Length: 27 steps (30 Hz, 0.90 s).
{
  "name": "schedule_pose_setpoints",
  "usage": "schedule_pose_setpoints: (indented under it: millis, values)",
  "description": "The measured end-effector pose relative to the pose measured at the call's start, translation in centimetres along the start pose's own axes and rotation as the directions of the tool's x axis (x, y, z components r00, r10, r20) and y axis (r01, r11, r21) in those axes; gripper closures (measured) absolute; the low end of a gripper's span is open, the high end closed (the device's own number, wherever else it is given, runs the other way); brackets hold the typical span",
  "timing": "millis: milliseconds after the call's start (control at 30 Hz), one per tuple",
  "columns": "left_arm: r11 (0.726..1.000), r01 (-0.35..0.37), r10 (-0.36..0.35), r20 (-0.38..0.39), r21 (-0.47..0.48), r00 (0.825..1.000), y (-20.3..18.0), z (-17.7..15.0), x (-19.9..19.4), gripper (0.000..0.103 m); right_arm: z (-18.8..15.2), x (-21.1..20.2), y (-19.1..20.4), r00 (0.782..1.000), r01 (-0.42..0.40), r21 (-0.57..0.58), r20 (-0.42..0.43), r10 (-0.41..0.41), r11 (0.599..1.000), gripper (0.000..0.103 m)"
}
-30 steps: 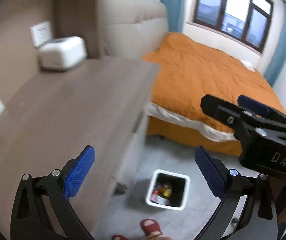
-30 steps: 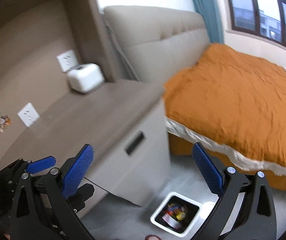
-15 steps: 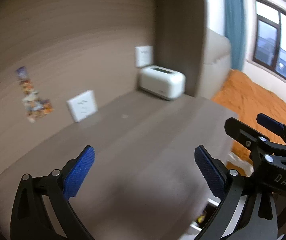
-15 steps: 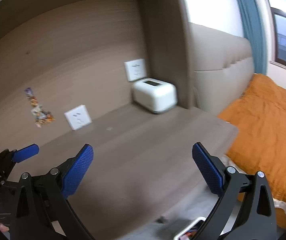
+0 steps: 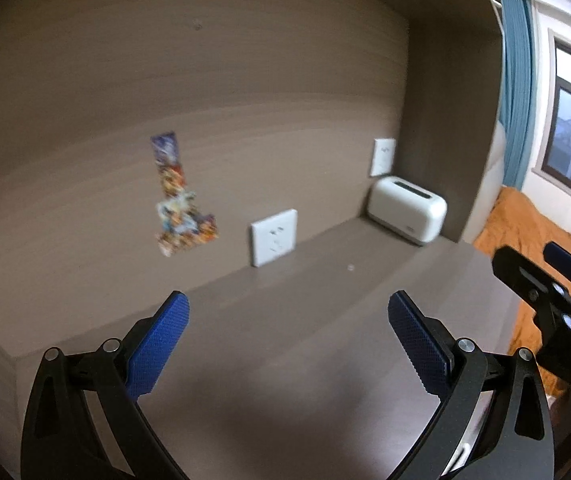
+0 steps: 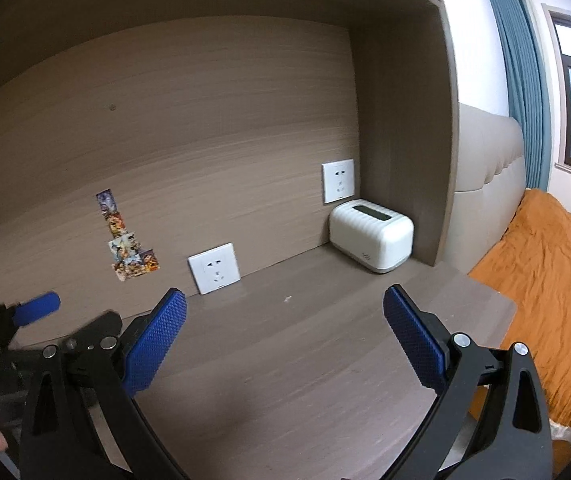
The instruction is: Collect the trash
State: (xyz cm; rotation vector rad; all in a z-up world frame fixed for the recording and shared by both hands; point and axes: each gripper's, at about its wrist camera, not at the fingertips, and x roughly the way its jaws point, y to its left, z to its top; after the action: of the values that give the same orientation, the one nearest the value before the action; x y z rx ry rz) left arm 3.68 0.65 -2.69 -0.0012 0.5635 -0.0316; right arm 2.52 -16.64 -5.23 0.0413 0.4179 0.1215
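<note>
Left gripper (image 5: 288, 338) and right gripper (image 6: 284, 334) held spread wide, nothing grasped, above bare brown tabletop (image 6: 285, 360). No trash seen on tabletop except tiny white speck (image 6: 286, 299) mid-surface. White box (image 6: 371, 240) tucked in far right corner. Orange bed (image 6: 553, 280) beyond right edge.

Right gripper (image 5: 557, 280), seen at right edge of left wrist view: pale letters "DAS" on black body, last letter cut by frame edge. White box (image 6: 371, 235) on desk corner: small grey mark low on front face, too small to read. Stickers (image 6: 127, 238) on back panel: colourful pictures, any lettering too small to read. Wall sockets (image 6: 214, 268): no readable marking.
</note>
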Motion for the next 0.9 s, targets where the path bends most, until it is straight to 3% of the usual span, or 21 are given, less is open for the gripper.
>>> schedule_pose_setpoints:
  millis: [500, 900]
  values:
    - [0.998, 0.054, -0.053, 0.049, -0.031, 0.997, 3.8, 1.0, -1.0, 0.005, 1.0, 0.0, 3.7, 0.997, 0.072, -0.057, 0.022, -0.071, 0.996, 0.005]
    - [0.995, 0.095, -0.096, 0.088, 0.010, 0.992, 3.5, 1.9, -1.2, 0.005, 1.2, 0.4, 4.1, 0.994, 0.105, -0.043, 0.025, -0.104, 0.994, 0.005]
